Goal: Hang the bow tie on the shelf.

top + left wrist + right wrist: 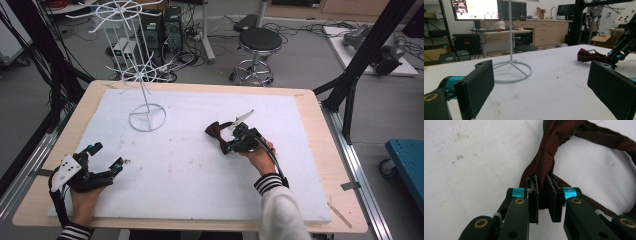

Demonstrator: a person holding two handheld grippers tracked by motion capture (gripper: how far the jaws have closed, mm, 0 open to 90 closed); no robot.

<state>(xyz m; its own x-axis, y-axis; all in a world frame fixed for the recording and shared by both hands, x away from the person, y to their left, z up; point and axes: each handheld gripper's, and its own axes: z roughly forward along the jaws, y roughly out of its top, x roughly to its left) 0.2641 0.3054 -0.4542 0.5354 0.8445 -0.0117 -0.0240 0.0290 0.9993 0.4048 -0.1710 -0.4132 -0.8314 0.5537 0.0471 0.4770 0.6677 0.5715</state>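
Right hand-held gripper (545, 200) angled down over mid-right tabletop (200, 165), jaws clamped on dark red bow tie (544, 165) lying there. Left hand-held gripper (106, 157) rests low at left, jaws wide apart, holding nothing.

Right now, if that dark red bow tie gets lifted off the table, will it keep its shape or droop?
The bow tie is thin fabric cinched at a knot, so its wings will probably sag a little. Its strap lies in a loose loop and would likely dangle. It looks light; the right gripper has one wing between its fingers, and woven cloth seems unlikely to slip.
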